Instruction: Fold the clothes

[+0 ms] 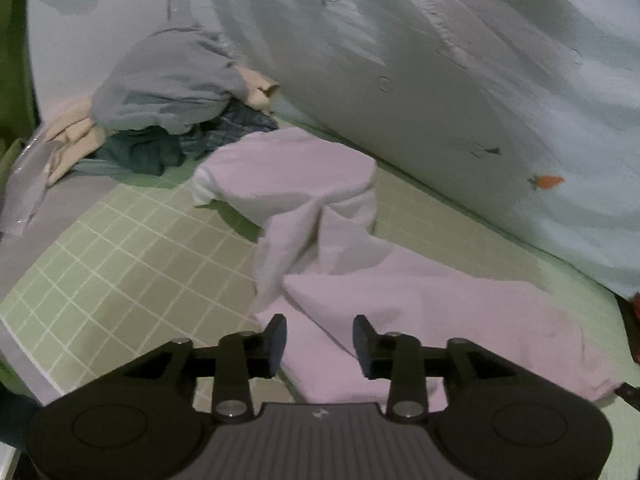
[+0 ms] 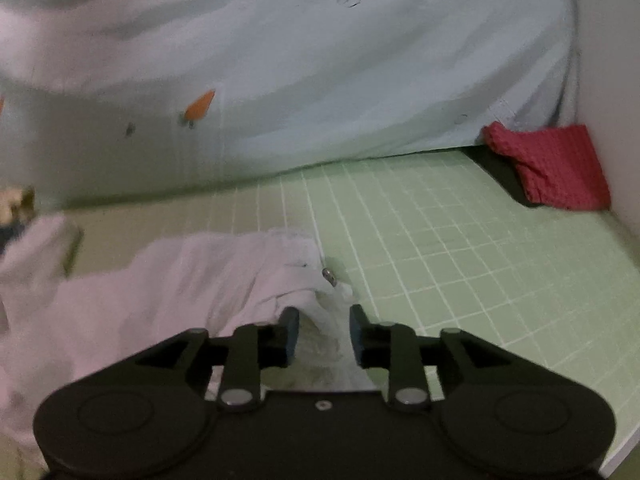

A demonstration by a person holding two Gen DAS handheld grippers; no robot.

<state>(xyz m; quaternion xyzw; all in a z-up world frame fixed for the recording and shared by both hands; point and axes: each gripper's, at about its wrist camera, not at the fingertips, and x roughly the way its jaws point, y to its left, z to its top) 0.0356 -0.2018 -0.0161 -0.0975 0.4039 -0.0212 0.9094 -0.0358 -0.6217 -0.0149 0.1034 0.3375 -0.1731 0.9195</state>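
Observation:
A pale lilac garment (image 1: pixel 344 240) lies partly folded on the green checked sheet (image 1: pixel 132 264), one part bunched up toward the back. My left gripper (image 1: pixel 320 334) hovers open just above its near edge, with cloth showing between the fingers but not pinched. In the right wrist view the same lilac garment (image 2: pixel 168 280) spreads to the left, with a small metal zipper pull (image 2: pixel 329 276) at its white edge. My right gripper (image 2: pixel 323 326) stands open over that white edge, the cloth lying under the gap.
A heap of unfolded clothes (image 1: pixel 168 108), grey, beige and dark plaid, sits at the back left. A pale blue quilt with carrot prints (image 1: pixel 460 80) runs along the far side. A red cloth (image 2: pixel 552 168) lies in the far right corner by a white wall.

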